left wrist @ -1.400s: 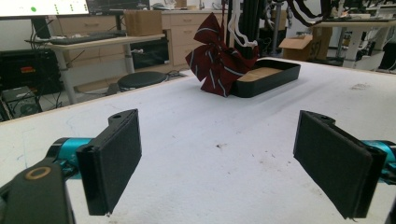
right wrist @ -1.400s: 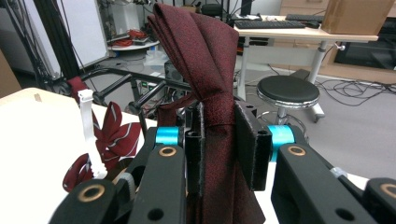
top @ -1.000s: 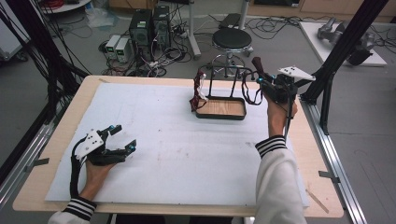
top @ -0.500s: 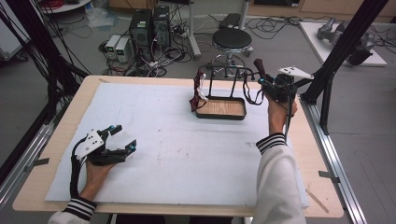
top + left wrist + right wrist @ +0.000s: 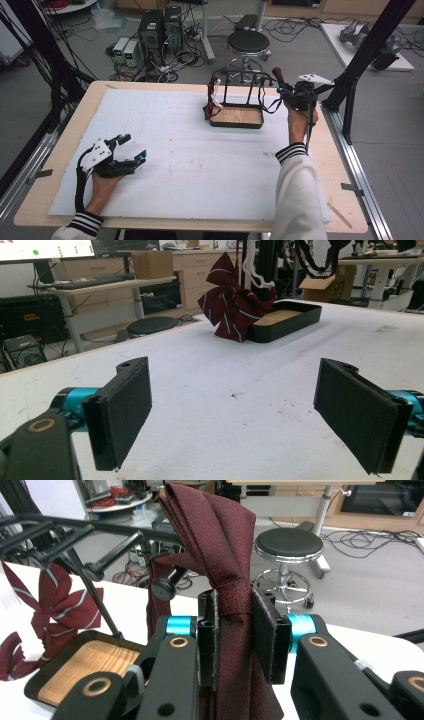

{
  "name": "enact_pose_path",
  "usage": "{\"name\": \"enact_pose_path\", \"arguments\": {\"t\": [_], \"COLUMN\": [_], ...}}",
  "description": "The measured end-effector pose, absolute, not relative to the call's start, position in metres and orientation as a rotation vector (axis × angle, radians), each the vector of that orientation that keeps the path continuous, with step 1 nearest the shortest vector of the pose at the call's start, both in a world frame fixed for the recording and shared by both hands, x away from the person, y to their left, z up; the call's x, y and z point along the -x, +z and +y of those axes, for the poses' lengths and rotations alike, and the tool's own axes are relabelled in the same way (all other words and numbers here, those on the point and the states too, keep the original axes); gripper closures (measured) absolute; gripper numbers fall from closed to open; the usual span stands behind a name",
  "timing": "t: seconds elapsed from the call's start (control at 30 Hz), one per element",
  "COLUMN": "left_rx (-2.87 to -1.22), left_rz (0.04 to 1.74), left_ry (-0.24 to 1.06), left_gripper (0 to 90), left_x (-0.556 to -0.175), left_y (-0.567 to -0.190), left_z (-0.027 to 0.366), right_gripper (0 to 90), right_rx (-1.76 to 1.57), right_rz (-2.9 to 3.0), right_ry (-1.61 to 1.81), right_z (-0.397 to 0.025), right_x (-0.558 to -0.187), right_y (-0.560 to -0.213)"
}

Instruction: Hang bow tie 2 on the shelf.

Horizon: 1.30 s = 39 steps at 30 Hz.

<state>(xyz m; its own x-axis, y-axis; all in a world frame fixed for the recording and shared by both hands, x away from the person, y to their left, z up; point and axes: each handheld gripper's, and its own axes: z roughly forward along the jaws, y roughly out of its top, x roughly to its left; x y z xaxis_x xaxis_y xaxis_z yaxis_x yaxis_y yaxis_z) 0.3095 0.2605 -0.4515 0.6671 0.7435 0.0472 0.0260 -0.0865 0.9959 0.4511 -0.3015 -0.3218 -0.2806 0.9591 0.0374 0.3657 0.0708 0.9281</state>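
My right gripper stays clamped on the folded dark-red fabric necktie, barely shifted, beside the black metal rack's right end; hanging seems imminent; my left gripper rests wide open, empty, on the white tabletop.

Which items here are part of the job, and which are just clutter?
In the job:
- dark red tie, clamped in the right gripper
- black rack with its wooden tray
- striped tie hanging at the rack's end
- left gripper, open, idle on the table

Lying about:
- stool
- computers and cables on the floor
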Motion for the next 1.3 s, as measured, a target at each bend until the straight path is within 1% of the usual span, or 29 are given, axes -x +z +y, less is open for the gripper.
{"name": "enact_pose_path", "arguments": {"t": [0.67,0.83,0.87,0.9,0.93,0.97,1.0,1.03,1.07,1.1,1.13,1.17,1.2,1.23,1.27,1.3], "left_rx": [-1.566,-1.565,-1.564,-1.564,-1.565,-1.566,-1.566,-1.566,-1.565,-1.565,-1.564,-1.566,-1.566,-1.564,-1.564,-1.563], "left_rz": [0.652,0.651,0.652,0.652,0.652,0.65,0.65,0.65,0.652,0.652,0.651,0.651,0.651,0.653,0.653,0.653], "left_ry": [0.682,0.683,0.682,0.682,0.683,0.684,0.684,0.684,0.684,0.684,0.686,0.686,0.686,0.686,0.686,0.686], "left_gripper": [15.8,15.8,15.8,15.8,15.8,15.8,15.8,15.8,15.8,15.8,15.8,15.8,15.8,15.8,15.8,15.8], "left_x": [-0.309,-0.309,-0.309,-0.309,-0.309,-0.309,-0.309,-0.309,-0.309,-0.309,-0.309,-0.309,-0.309,-0.309,-0.309,-0.309], "left_y": [-0.451,-0.451,-0.451,-0.451,-0.451,-0.451,-0.451,-0.451,-0.451,-0.451,-0.451,-0.451,-0.451,-0.451,-0.451,-0.451], "left_z": [0.26,0.26,0.26,0.26,0.26,0.26,0.26,0.26,0.26,0.26,0.26,0.26,0.26,0.26,0.26,0.26], "right_gripper": [73.5,71.3,64.8,61.2,61.2,50.5,44.1,44.1,39.9,25.6,25.6,18.1,16.1,16.1,12.9,12.9], "right_rx": [-1.355,-1.341,-1.33,-1.325,-1.325,-1.317,-1.322,-1.322,-1.318,-1.306,-1.306,-1.304,-1.295,-1.295,-1.282,-1.282], "right_rz": [1.799,1.826,1.845,1.854,1.854,1.86,1.857,1.857,1.86,1.879,1.879,1.89,1.893,1.893,1.904,1.904], "right_ry": [1.145,1.13,1.119,1.117,1.117,1.125,1.141,1.141,1.144,1.156,1.156,1.127,1.118,1.118,1.133,1.133], "right_z": [-0.298,-0.298,-0.298,-0.297,-0.297,-0.296,-0.296,-0.296,-0.295,-0.293,-0.293,-0.29,-0.289,-0.289,-0.288,-0.288], "right_x": [-0.459,-0.459,-0.459,-0.459,-0.459,-0.459,-0.46,-0.46,-0.46,-0.459,-0.459,-0.458,-0.456,-0.456,-0.451,-0.451], "right_y": [-0.335,-0.336,-0.337,-0.337,-0.337,-0.338,-0.338,-0.338,-0.338,-0.339,-0.339,-0.34,-0.34,-0.34,-0.339,-0.339]}}
